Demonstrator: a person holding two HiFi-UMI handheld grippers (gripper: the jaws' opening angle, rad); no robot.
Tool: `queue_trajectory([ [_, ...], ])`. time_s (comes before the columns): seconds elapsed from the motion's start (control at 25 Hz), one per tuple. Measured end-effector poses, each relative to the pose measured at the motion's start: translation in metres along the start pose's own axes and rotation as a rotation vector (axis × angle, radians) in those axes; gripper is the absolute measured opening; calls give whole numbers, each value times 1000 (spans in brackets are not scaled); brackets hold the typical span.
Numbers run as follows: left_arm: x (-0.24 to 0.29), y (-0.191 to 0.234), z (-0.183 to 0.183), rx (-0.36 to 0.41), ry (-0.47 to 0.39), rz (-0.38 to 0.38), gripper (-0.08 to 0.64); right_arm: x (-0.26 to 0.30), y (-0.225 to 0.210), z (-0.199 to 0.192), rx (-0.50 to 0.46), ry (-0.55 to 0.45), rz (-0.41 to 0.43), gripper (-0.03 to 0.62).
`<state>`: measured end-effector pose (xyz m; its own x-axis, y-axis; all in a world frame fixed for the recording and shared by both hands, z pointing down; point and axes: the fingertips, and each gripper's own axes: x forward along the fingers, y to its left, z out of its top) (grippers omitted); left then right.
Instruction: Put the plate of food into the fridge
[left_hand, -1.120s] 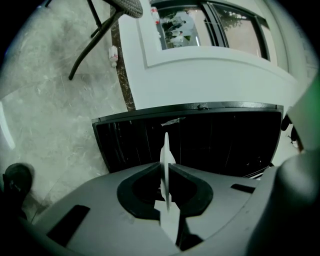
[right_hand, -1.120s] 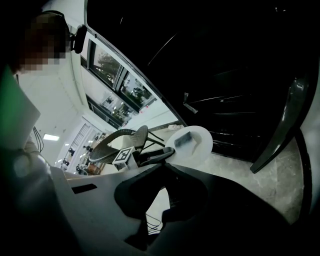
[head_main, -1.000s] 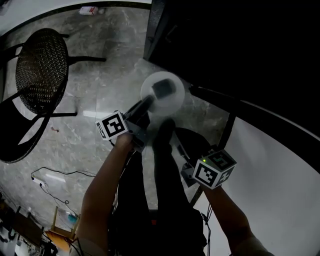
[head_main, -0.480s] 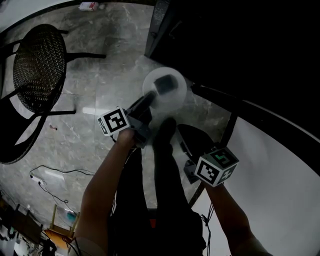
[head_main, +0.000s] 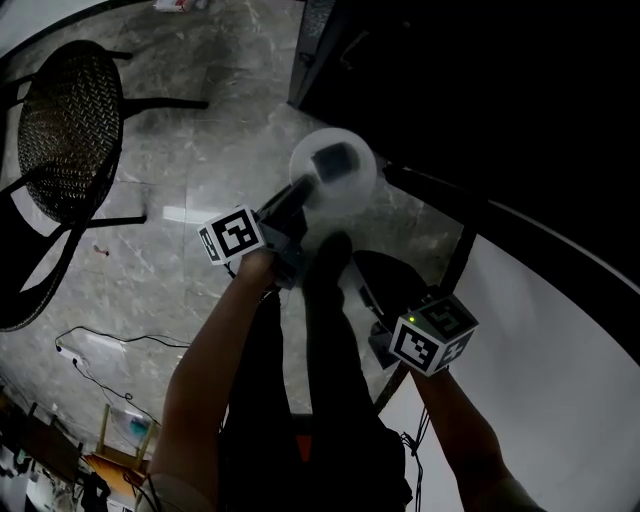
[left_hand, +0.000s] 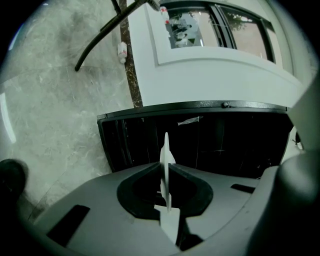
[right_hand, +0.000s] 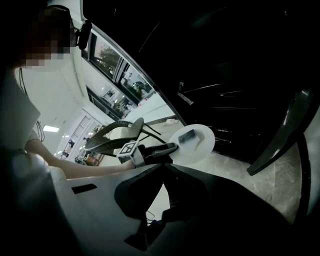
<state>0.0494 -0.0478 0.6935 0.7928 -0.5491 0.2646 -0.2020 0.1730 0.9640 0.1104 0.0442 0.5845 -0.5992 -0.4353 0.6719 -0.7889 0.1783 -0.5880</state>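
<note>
Left gripper (left_hand: 166, 167) jaws clamped on rim of white plate (head_main: 352, 195), held out over marble floor (head_main: 180, 170), near the dark fridge (left_hand: 225, 145); dark food piece (head_main: 333, 160) on it. Right gripper (right_hand: 164, 169) jaws together, empty

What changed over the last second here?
The left gripper carried the white round plate with its dark food piece slightly forward, toward the dark fridge. Its fingers stay shut on the plate's rim; the right gripper stays low, shut and empty.
</note>
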Motion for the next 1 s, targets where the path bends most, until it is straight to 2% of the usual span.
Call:
queue_trajectory([
  [0.24,8,8,5,-24,-35,-5,23,3,-8,2,-22,13,4,26],
  [0.44,12,12,9,-13,-32,4,23,2,-10,7,-1,2,23,26],
  [0.88,19,24,19,-20,-53,7,23,7,-8,-2,-89,18,16,26],
  [1.0,23,27,19,-22,-54,4,23,9,-8,-9,-40,20,30,26],
])
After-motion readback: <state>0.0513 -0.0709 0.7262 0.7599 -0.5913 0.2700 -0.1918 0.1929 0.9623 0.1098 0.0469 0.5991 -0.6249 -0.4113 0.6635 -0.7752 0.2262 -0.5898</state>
